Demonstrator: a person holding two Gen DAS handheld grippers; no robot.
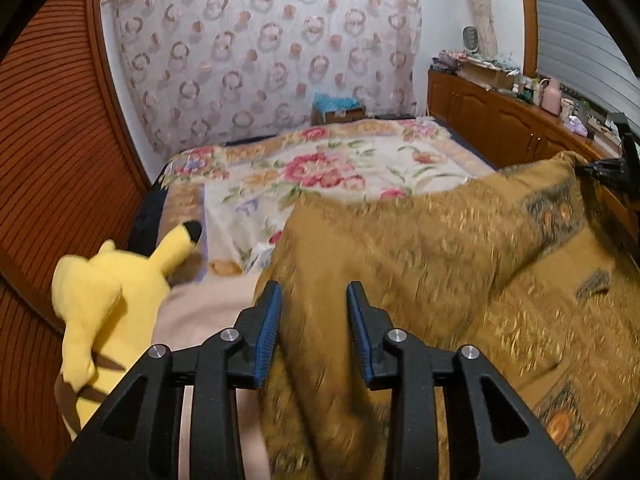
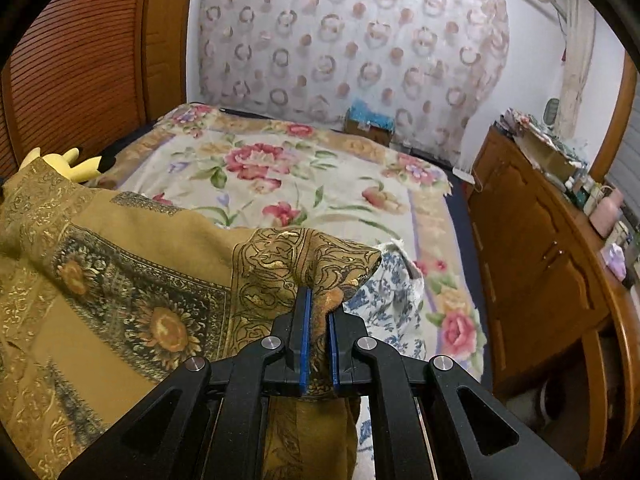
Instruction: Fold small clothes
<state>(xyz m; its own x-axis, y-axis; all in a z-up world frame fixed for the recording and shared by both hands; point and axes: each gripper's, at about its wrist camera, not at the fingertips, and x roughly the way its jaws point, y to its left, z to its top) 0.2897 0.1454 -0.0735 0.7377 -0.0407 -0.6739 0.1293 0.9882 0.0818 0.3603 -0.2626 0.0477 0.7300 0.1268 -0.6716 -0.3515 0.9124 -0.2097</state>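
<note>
A mustard-gold patterned cloth (image 1: 420, 264) with sunflower and scroll prints lies bunched on the bed; it also shows in the right wrist view (image 2: 132, 280). My left gripper (image 1: 314, 292) is open, its blue-padded jaws apart just above the cloth's near fold, holding nothing. My right gripper (image 2: 318, 304) is shut on a raised corner of the gold cloth, which bunches up between the jaws. A blue-and-white floral garment (image 2: 392, 292) lies partly under that corner.
A floral bedspread (image 2: 280, 176) covers the bed. A yellow plush toy (image 1: 108, 300) lies at the left. A wooden cabinet (image 2: 540, 272) with clutter on top runs along the right. A slatted wooden wall (image 1: 52, 160) stands at the left. A small box (image 2: 370, 122) sits by the curtain.
</note>
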